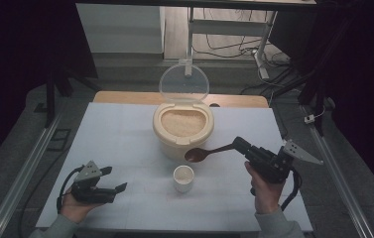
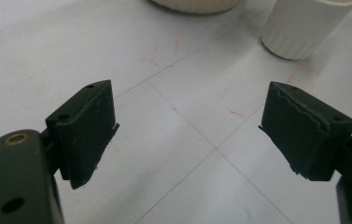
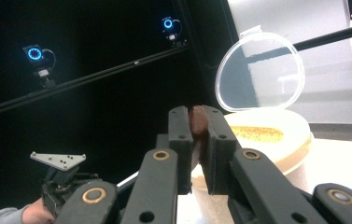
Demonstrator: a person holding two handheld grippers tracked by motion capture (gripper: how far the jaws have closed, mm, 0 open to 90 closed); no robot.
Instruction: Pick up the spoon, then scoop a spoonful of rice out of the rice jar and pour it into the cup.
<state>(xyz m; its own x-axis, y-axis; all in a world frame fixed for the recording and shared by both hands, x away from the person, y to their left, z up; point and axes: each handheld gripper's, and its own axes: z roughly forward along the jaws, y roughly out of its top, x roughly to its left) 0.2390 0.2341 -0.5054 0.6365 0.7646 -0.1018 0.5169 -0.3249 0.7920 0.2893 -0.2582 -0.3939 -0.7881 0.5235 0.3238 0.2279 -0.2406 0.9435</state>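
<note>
One cream tub [image 1: 183, 130] stands on the counter [image 1: 125, 134], and everything else is placed from it. Its single clear round lid [image 1: 184, 83] is hinged up at the far rim, standing nearly upright, so the pale grain [image 1: 182, 122] that fills the tub lies exposed. In the right gripper view the same tub [image 3: 276, 140] and lid [image 3: 259, 70] appear beyond the jaws.

One small white cup [image 1: 183, 178] stands just in front of the tub, apart from it, on the person's side. In the left gripper view the cup [image 2: 304, 25] has a ribbed lower wall.

One brown wooden spoon [image 1: 209, 151] hangs to the front right of the tub, its bowl close to the tub's front wall and above the cup's level, its handle running right into the right hand-held gripper [image 1: 239, 144]. That gripper is clenched on the handle; in the right gripper view the handle end [image 3: 197, 119] sits pinched between the two black jaws.

The left hand-held gripper [image 1: 112, 179] is well to the front left of the tub, low over the counter, with a grey three-cornered plate on top. Its jaws stand wide apart and released, with nothing between them but bare counter in the left gripper view.

There are two hand-held grippers, one in each of the person's two hands.
</note>
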